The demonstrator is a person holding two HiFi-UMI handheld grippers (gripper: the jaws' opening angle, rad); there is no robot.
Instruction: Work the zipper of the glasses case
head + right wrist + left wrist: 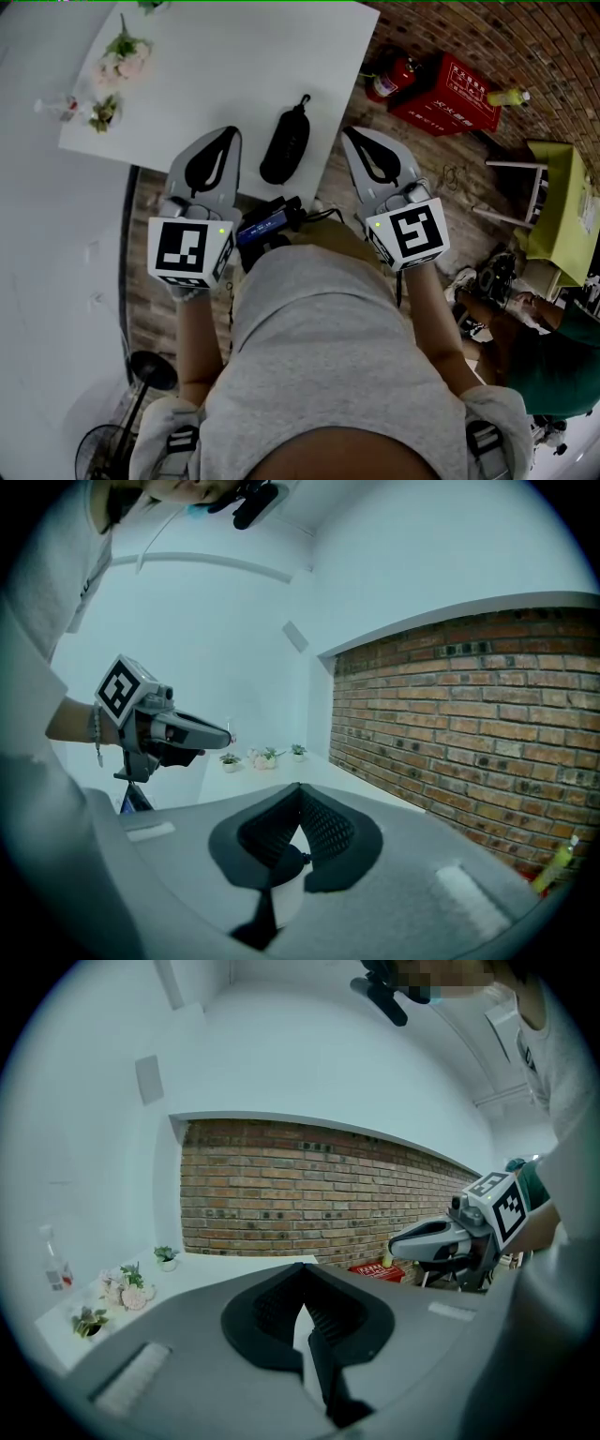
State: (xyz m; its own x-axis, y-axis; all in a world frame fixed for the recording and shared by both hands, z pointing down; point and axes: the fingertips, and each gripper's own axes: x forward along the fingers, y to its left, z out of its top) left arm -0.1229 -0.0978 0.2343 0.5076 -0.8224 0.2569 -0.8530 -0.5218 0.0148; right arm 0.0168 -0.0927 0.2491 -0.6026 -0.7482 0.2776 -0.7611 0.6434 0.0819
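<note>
Case (285, 145) is lying by the table's (234, 56) near edge, directly between my grippers, its long axis pointing away from me. I am holding left gripper (229, 134) and right gripper (348, 132) closed, empty, about equally near.

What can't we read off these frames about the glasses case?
- Head view: glasses case is too small to tell zipped or unzipped.
- Left gripper view: case hidden; the shut left tongs fill the lower frame.
- Right gripper view: only a dark scrap shows through the shut right tongs; unidentifiable.
</note>
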